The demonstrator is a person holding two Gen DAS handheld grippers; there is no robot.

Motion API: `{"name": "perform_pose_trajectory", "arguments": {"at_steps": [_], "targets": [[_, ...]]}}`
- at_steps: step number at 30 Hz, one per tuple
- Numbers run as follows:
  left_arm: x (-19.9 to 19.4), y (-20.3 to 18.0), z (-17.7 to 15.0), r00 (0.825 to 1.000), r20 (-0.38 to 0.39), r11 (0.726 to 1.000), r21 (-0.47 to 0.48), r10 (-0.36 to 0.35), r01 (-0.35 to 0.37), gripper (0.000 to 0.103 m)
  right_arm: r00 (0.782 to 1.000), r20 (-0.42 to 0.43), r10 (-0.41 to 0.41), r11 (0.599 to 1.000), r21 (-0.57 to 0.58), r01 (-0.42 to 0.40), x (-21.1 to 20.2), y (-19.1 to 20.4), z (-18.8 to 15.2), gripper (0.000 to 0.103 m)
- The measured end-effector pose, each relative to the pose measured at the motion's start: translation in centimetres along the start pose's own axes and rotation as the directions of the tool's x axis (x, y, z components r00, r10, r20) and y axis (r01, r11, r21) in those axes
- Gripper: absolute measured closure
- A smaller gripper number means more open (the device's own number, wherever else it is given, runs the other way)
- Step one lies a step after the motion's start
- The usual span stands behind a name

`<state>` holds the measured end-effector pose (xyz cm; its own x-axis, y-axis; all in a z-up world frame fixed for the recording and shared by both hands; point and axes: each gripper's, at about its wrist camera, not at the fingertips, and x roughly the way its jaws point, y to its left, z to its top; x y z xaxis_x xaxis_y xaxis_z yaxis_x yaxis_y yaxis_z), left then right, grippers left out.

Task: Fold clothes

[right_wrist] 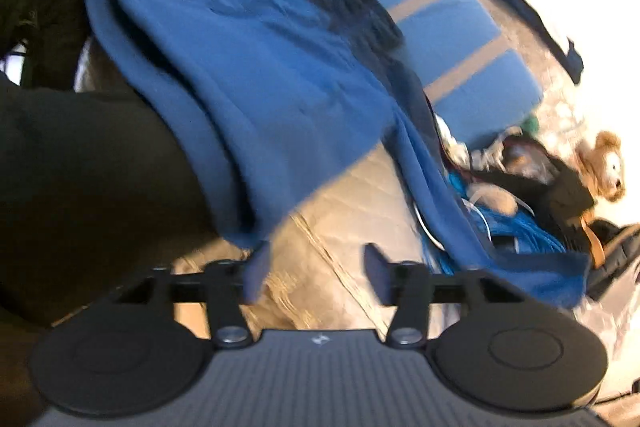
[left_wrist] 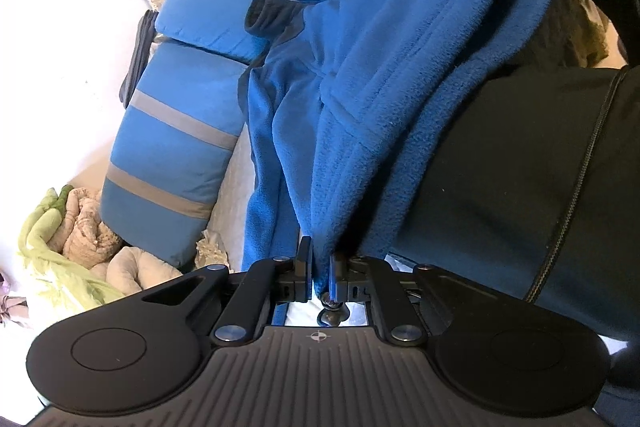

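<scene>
Both grippers look the same: matte black bodies with a ribbed grey plate at 6 o'clock, round discs at 7 and 5, and silver screws on the linkage arms. The left gripper (left_wrist: pixel 319 263) has a little crosshair mark on its plate, the right gripper (right_wrist: pixel 316 267) has dark blue pads (right_wrist: pixel 378 273). The person's in a black sleeve (left_wrist: pixel 520 167) with a corded seam, sitting around 3 o'clock in the left view.

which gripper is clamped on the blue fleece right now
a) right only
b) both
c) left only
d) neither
c) the left gripper has its fingers pinched together on a bunched edge of the blue fleece, while the right gripper stands open with only the quilted bedcover showing in the gap between its fingers.
</scene>
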<state>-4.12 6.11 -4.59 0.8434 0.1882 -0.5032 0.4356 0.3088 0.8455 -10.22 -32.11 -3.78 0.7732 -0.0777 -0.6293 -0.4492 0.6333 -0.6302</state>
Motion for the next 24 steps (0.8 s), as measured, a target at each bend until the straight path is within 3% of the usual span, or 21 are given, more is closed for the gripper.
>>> {"name": "perform_pose_trajectory", "arguments": {"at_steps": [3,7,10,11,12,13,14,17,24], "targets": [[0.1,0.1,0.0,1.0,0.0,1.0,-0.013,-0.001,0.001,0.096,1.0,0.018,-0.005,1.0,-0.006,0.005,0.8,1.5,0.3,0.032],[0.1,0.0,0.2,1.0,-0.002,1.0,-0.018,0.001,-0.001,0.096,0.996,0.021,-0.082,0.996,-0.016,0.083,2.9,2.7,0.6,0.034],[0.0,0.0,0.2,1.0,-0.001,1.0,-0.024,0.0,0.0,0.095,0.991,0.014,-0.135,0.99,-0.028,0.135,4.5,3.0,0.6,0.043],[0.0,0.1,0.2,1.0,-0.001,0.999,-0.032,0.001,-0.001,0.095,0.991,0.016,-0.133,0.991,-0.024,0.133,4.8,2.9,0.5,0.048],[-0.1,0.2,0.2,1.0,0.0,0.999,-0.045,0.004,-0.004,0.096,0.992,0.017,-0.125,0.992,-0.022,0.126,5.0,2.9,0.5,0.06],[-0.2,0.3,0.2,1.0,0.001,0.998,-0.058,0.008,-0.008,0.096,0.994,0.019,-0.111,0.993,-0.024,0.112,5.1,2.9,0.4,0.073],[-0.3,0.5,0.3,1.0,0.001,0.998,-0.066,0.01,-0.01,0.096,0.994,0.023,-0.11,0.993,-0.031,0.11,5.1,3.0,0.4,0.096],[-1.4,1.2,0.8,1.0,0.007,0.998,-0.058,0.024,-0.024,0.096,0.987,0.049,-0.152,0.984,-0.09,0.156,4.0,2.6,0.4,0.099],[-2.5,0.6,1.6,0.999,0.001,0.998,-0.038,-0.042,0.042,0.096,0.996,0.027,-0.089,0.986,-0.137,0.092,1.3,-0.4,0.4,0.1]]}}
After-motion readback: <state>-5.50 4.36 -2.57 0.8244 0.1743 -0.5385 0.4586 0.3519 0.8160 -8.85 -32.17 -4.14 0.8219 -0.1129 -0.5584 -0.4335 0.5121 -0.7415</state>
